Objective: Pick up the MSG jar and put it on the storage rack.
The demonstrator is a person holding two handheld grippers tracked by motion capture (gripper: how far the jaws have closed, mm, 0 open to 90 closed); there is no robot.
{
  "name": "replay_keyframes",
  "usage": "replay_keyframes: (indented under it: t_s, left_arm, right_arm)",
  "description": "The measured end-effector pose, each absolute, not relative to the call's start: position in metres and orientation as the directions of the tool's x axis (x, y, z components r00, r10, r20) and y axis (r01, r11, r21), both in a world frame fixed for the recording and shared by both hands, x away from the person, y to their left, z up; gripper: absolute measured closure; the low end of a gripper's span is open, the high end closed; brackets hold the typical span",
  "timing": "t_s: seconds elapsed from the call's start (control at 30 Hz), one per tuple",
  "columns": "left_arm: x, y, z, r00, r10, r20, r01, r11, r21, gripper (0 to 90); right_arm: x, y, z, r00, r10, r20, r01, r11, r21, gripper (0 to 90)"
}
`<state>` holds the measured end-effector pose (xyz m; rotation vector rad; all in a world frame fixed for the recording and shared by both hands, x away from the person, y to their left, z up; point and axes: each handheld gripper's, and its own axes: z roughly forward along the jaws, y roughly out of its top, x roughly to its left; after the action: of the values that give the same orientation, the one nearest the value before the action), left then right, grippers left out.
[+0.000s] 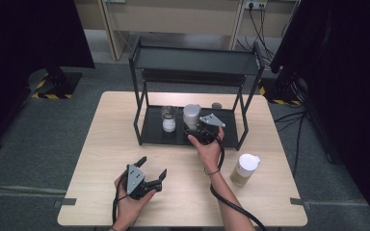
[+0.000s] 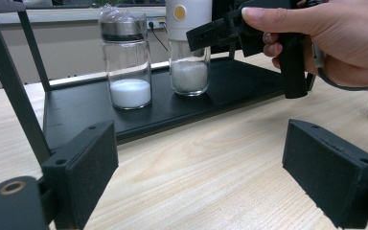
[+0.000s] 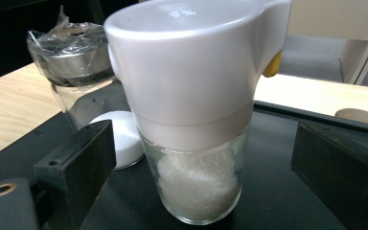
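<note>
High view: right gripper (image 1: 198, 129) level at white-capped jar (image 1: 191, 115), fingers apart, holding nothing.

right gripper (image 1: 196, 129) at white-capped jar (image 1: 191, 115) on rack shelf (image 1: 154, 132); left gripper (image 1: 150, 169) well apart.

I count two grippers, the left gripper (image 1: 150, 169) in one hand and the right gripper (image 1: 198, 129) in the other, so two hands are at the table. I see three jars in all: one white-capped jar (image 1: 191, 116) and one foil-topped jar (image 1: 168, 118) stand on the lower shelf of the single black rack (image 1: 192, 60), and one more white-lidded jar (image 1: 244, 169) stands on the table (image 1: 106, 144). On the same lower shelf I also count one small round brown thing (image 1: 216, 106), and I cannot tell what it is.
</note>
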<state>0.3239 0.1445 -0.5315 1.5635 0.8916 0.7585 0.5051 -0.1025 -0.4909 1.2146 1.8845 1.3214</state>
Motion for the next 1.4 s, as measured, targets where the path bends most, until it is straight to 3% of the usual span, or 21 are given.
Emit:
replay_keyframes:
  t_s: [1.4]
  left_arm:
    - [0.323,0.143,-0.531,0.508,0.861,0.008,0.142,-0.093,0.986,11.7]
  right_arm:
    - [0.472,-0.107,-0.479,-0.483,0.872,0.083,0.383,0.125,0.915,3.2]
